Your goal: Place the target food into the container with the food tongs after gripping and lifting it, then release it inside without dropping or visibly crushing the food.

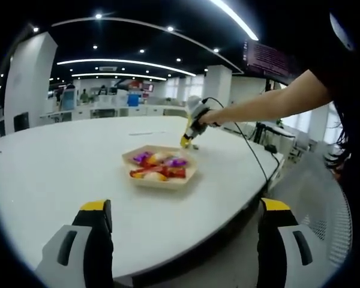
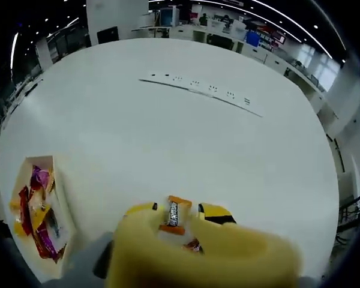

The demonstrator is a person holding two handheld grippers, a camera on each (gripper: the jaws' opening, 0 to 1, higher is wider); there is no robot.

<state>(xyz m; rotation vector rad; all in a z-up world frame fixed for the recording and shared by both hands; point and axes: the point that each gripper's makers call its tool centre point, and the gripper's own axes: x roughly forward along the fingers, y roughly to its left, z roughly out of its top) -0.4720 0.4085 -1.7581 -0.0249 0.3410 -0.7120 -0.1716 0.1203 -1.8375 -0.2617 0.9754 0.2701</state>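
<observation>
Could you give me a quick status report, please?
Left claw open, low by table edge. Right claw shut on sweet, beside tray. Nothing in between.

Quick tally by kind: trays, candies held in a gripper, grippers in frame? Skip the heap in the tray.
Trays: 1, the tray on the white table, holding a heap of wrapped candies, too jumbled to count.
Candies held: 1, the orange-wrapped candy in the right gripper.
Grippers: 2, with the left gripper open.
Total: 4.

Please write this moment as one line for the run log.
left tool: open, holding nothing | right tool: shut on wrapped candy, above table | tray: holds more candies | candy not yet in tray
</observation>
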